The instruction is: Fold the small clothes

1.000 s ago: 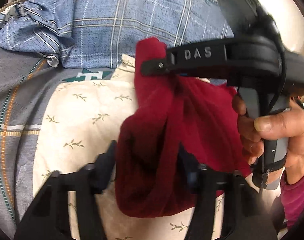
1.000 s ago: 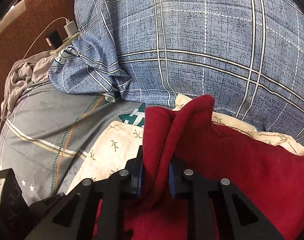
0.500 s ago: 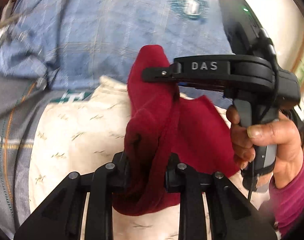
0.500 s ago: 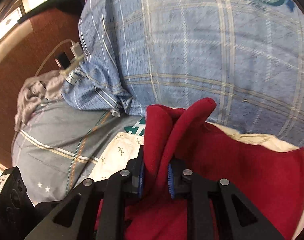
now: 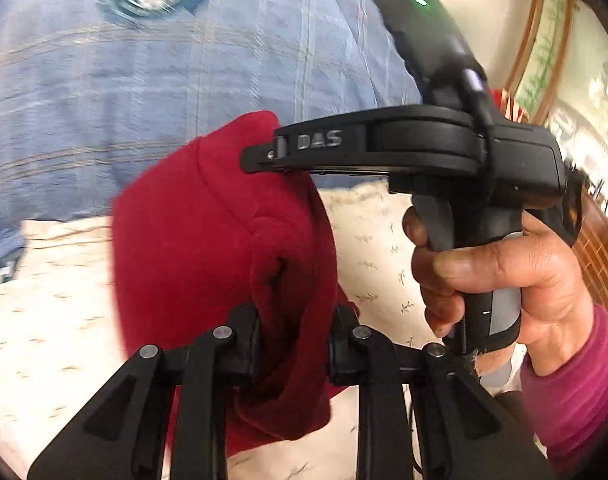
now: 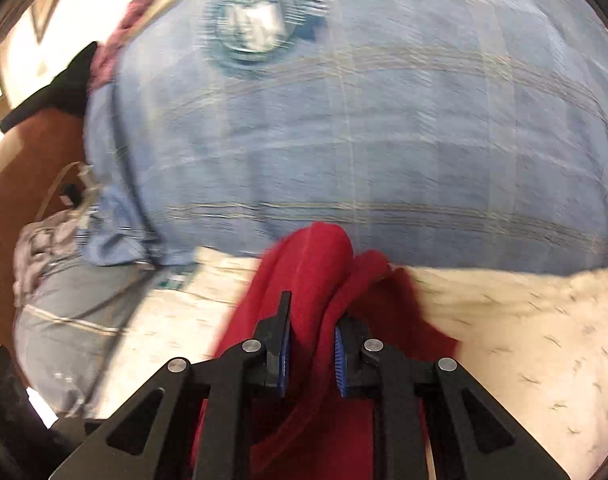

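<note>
Lifting red garment (image 5: 207,248), bunched, no fold laid flat yet.
Left gripper (image 5: 291,344) and right gripper (image 6: 312,356) each clamp it.

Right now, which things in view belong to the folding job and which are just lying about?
Part of the job:
- red garment, lifted
- left hand-held gripper, jaws just closed on it
- right hand-held gripper, clamped on another fold
- cream leaf-print cloth underneath

Just lying about:
- blue plaid quilt
- grey bundle at the left
- charger cable, blurred
</note>
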Available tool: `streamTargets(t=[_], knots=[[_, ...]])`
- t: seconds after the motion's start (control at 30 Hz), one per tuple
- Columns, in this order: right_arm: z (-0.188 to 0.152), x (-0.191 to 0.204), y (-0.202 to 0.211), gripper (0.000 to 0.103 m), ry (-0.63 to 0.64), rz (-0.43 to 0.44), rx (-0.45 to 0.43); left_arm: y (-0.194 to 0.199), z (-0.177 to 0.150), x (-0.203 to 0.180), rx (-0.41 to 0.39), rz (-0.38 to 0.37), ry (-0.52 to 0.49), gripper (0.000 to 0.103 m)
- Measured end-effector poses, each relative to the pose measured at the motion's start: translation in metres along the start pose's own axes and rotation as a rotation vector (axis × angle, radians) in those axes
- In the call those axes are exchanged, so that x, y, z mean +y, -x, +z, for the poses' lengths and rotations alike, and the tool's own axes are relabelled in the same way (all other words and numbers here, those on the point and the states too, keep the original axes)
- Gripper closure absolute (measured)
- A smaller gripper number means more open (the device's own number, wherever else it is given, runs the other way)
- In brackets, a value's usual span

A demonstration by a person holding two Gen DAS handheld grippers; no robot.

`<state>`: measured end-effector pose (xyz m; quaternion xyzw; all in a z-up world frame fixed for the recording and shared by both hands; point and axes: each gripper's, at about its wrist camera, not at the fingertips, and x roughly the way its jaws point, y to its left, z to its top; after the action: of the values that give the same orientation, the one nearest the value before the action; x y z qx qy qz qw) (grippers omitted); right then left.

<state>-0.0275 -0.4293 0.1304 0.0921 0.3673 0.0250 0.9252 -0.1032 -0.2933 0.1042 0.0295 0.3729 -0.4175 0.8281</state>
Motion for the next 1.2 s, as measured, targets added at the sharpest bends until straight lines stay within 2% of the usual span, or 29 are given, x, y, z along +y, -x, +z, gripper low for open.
streamTargets(t=[0.07, 0.13, 0.23, 0.27, 0.3, 0.37, 0.43, 0.5, 0.57, 0.63, 0.67, 0.7, 0.73, 0.83, 0.9, 0.97, 1.0, 1.03, 1.07, 1.13, 1.2], knots=[[-0.011, -0.028, -0.022, 0.086, -0.052, -0.039, 0.049, -0.031, -0.004, -0.006, 0.050, 0.002, 0.010, 0.082], [-0.022, -0.047, -0.045, 0.086, -0.092, -0.057, 0.106, -0.054, -0.009, -0.007, 0.098, -0.004, 0.015, 0.077], [-0.036, -0.060, -0.059, 0.079, -0.139, -0.032, 0.132, -0.055, -0.012, -0.009, 0.111, -0.013, -0.018, 0.063], [-0.038, -0.062, -0.056, 0.076, -0.158, -0.021, 0.119, -0.047, -0.013, -0.011, 0.114, -0.031, -0.034, 0.053], [-0.039, -0.064, -0.051, 0.066, -0.179, -0.009, 0.112, -0.037, -0.012, -0.009, 0.115, -0.052, -0.043, 0.043], [-0.041, -0.065, -0.036, 0.049, -0.214, -0.003, 0.109, -0.011, -0.011, -0.003, 0.088, -0.057, -0.054, 0.031], [-0.046, -0.063, -0.021, 0.043, -0.218, 0.025, 0.087, 0.011, -0.010, 0.010, 0.035, -0.015, -0.066, 0.029], [-0.053, -0.055, -0.004, 0.033, -0.208, 0.052, 0.070, 0.028, -0.010, 0.025, -0.008, 0.071, -0.081, 0.029], [-0.064, -0.041, 0.005, 0.029, -0.195, 0.080, 0.069, 0.031, -0.013, 0.041, -0.019, 0.145, -0.077, 0.029], [-0.072, -0.028, 0.005, 0.030, -0.162, 0.090, 0.088, 0.025, -0.016, 0.057, 0.005, 0.192, -0.033, 0.029], [-0.077, -0.023, 0.005, 0.040, -0.120, 0.066, 0.097, 0.020, -0.018, 0.062, 0.020, 0.199, -0.005, 0.029], [-0.078, -0.021, 0.003, 0.073, -0.091, 0.034, 0.100, 0.013, -0.021, 0.068, 0.036, 0.204, 0.016, 0.029], [-0.084, -0.016, 0.001, 0.083, -0.058, -0.019, 0.103, 0.011, -0.024, 0.070, 0.045, 0.211, 0.021, 0.029], [-0.105, -0.012, 0.000, 0.083, -0.027, -0.064, 0.094, -0.001, -0.038, 0.068, 0.089, 0.222, 0.023, 0.029], [-0.113, -0.021, -0.004, 0.084, -0.044, -0.055, 0.111, -0.010, -0.051, 0.070, 0.122, 0.213, 0.023, 0.028], [-0.109, -0.028, 0.003, 0.082, -0.095, -0.017, 0.112, -0.009, -0.057, 0.066, 0.117, 0.220, 0.022, 0.028], [-0.105, -0.029, 0.009, 0.076, -0.115, -0.010, 0.108, -0.005, -0.055, 0.065, 0.105, 0.225, 0.021, 0.029], [-0.100, -0.028, 0.018, 0.076, -0.126, -0.016, 0.084, -0.004, -0.051, 0.065, 0.097, 0.230, 0.019, 0.029], [-0.092, -0.026, 0.029, 0.076, -0.119, -0.045, 0.030, -0.001, -0.048, 0.064, 0.082, 0.238, 0.017, 0.029], [-0.081, -0.016, 0.036, 0.076, -0.079, -0.069, -0.021, 0.000, -0.043, 0.063, 0.066, 0.253, 0.019, 0.029], [-0.072, -0.011, 0.030, 0.076, -0.047, -0.066, -0.018, -0.002, -0.043, 0.063, 0.067, 0.258, 0.024, 0.029]])
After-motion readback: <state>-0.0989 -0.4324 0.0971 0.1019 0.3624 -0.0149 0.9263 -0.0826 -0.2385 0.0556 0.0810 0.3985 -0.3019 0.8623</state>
